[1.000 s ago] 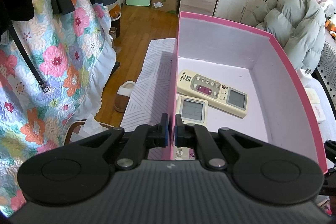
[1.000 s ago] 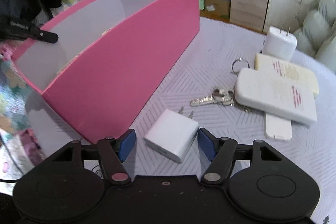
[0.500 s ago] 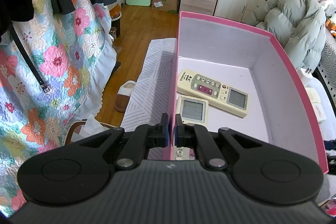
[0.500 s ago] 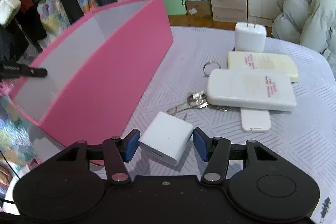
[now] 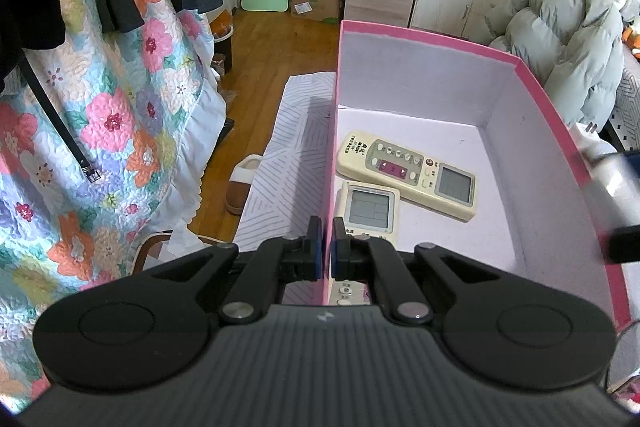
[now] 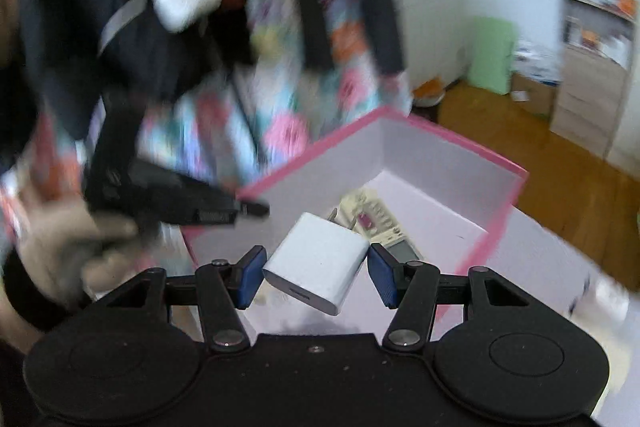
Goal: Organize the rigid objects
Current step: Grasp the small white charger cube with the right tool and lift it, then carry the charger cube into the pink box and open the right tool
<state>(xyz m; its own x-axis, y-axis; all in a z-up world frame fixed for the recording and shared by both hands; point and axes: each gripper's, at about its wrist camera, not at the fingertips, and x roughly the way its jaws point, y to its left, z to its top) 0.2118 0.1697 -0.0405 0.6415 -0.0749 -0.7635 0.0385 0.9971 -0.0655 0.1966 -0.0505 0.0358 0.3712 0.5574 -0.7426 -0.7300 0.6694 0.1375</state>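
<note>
Two remotes already lie in the pink box (image 6: 436, 163), which sits below and ahead of our right fingers (image 6: 316, 277); these pinch the white charger (image 6: 316, 261), prongs forward, while our left fingers (image 5: 326, 247) clamp the box's wall.

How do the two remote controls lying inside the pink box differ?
The long cream remote control lies fully visible, slanting across the floor of the pink box; the white remote control with the larger screen sits against the near wall, partly hidden by the left gripper. The cream one overlaps the white one's top edge. Both lie face up, screens showing.
</note>
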